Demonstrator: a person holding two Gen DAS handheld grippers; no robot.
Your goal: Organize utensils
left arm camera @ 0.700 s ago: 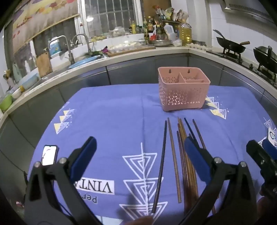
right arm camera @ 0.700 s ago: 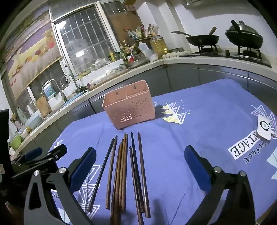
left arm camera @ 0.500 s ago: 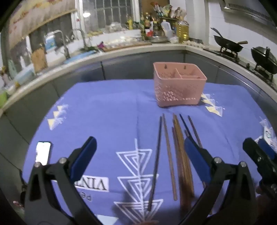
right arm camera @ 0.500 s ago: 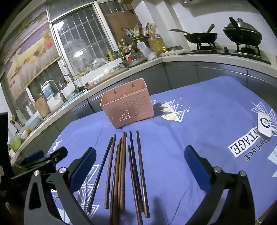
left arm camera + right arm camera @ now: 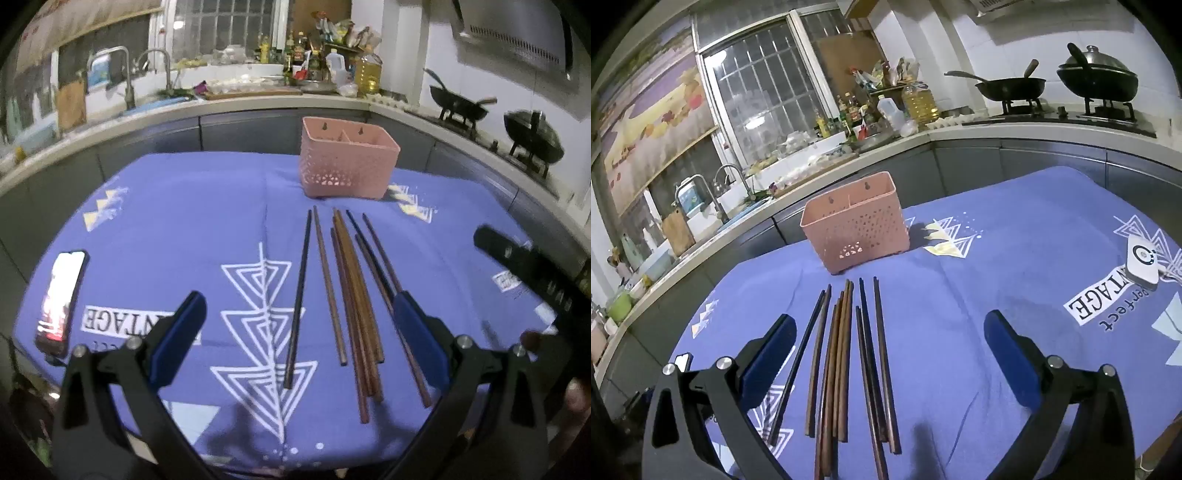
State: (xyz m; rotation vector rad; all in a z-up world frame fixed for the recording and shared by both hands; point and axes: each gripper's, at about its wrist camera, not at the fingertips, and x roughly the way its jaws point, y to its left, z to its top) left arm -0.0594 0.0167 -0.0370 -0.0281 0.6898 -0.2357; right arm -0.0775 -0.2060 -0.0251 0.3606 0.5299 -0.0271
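A: Start nearest us. How do the grippers stand?

B: The left gripper (image 5: 295, 332) has its blue pads wide apart and holds nothing; it hangs over the near edge of the table. The right gripper (image 5: 890, 347) is spread just as wide, also with nothing between its pads.

A: And the utensils?

B: The chopsticks (image 5: 846, 362) lie flat on the purple tablecloth (image 5: 184, 229), side by side, butt ends toward the near edge and tips toward the far side. A single black chopstick (image 5: 298, 295) sits at the left of the row, slightly apart from the brown wooden ones, which crowd together and partly overlap in the middle.

A: How would they handle?

B: My guess is light, stiff and thin, with a smooth finish that could slide or roll between the pads. Lying flat on cloth, they offer little height to pinch. I'd take one near its thicker near end, or mid-length for balance, starting with an outlying stick and not the packed middle.

A: Where do they go?

B: Probably the pink perforated utensil basket (image 5: 347, 166), standing upright beyond the tips, toward the far edge. It has compartments inside, and I see nothing in them.

A: Anything else on the table?

B: A lit smartphone (image 5: 61, 291) near the left edge, and a small white device (image 5: 1142, 264) near the right edge.
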